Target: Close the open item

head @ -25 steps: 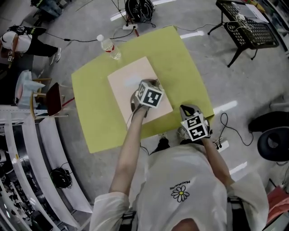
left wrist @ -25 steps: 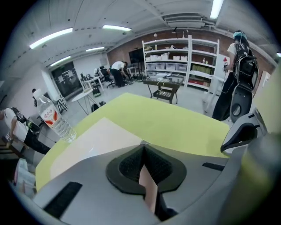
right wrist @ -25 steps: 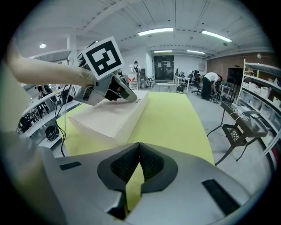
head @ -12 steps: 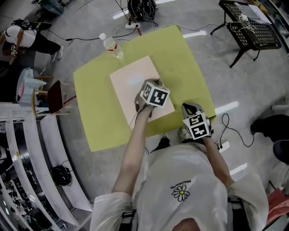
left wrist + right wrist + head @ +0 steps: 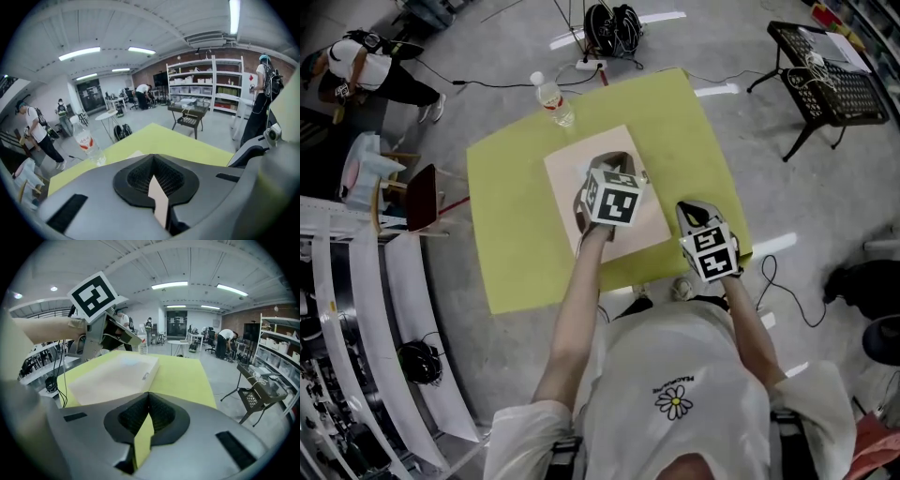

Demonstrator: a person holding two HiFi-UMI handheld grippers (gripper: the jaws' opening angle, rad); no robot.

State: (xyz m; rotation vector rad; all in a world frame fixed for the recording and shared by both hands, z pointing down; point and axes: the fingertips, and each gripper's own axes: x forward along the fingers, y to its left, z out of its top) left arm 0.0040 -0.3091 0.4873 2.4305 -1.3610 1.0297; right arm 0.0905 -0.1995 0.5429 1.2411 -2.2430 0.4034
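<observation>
A flat white box lies with its lid down in the middle of the yellow-green table. Over its near right part my left gripper hangs, shut, with nothing in it. The right gripper view shows the box from the side, lid flush, with the left gripper raised clear above its far edge. My right gripper is near the table's front right corner, also shut and empty. In each gripper's own view only a thin slit shows between the closed jaws of the left gripper and the right gripper.
A plastic water bottle stands near the table's far edge. On the floor are a black mesh bench at the far right, backpacks and cables beyond the table, and a small stool to the left. A person is at the far left.
My left gripper has lifted up off the box's top. My right gripper has risen a little at the table's front right corner. The box stays put.
</observation>
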